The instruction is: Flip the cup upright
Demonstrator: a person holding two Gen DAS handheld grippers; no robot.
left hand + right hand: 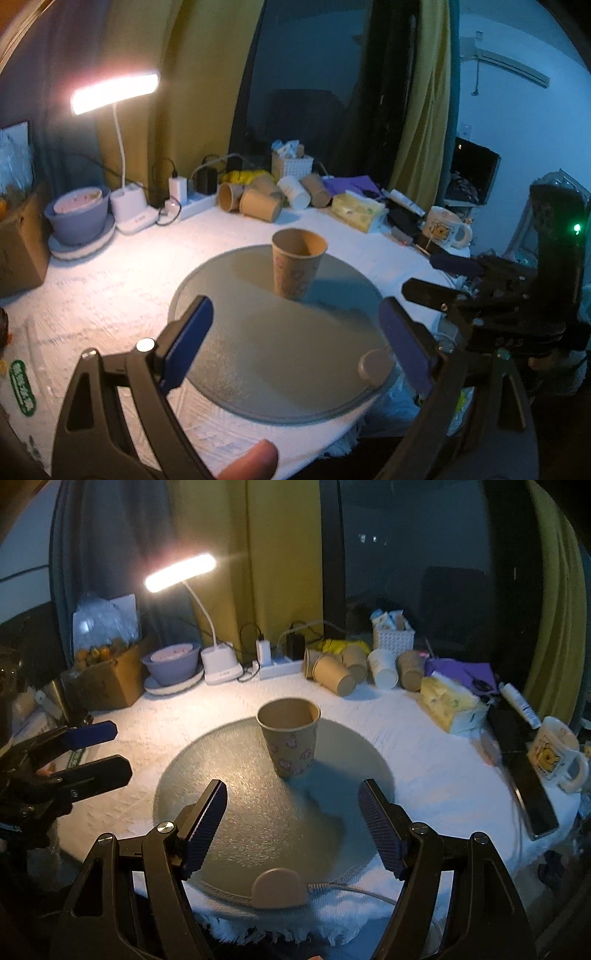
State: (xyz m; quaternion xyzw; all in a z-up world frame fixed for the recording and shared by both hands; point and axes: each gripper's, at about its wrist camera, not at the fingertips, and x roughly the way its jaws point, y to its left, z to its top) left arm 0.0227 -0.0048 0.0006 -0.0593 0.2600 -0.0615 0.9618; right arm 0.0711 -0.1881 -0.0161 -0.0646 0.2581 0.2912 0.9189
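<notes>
A brown paper cup [296, 263] with small pink prints stands upright, mouth up, on a round grey mat [258, 354]. It also shows in the right wrist view [290, 734] on the same mat [258, 823]. My left gripper [295, 328] is open and empty, a short way in front of the cup. My right gripper [291, 812] is open and empty, also just short of the cup. The right gripper shows at the right edge of the left wrist view [447, 280]; the left gripper shows at the left edge of the right wrist view [99, 749].
A lit desk lamp [218, 664], a purple bowl [171, 664], a power strip [277, 666], several paper cups lying on their sides [351, 670], a tissue pack [452, 701], a white mug [554, 753] and a cardboard box [107, 679] ring the white cloth [424, 775].
</notes>
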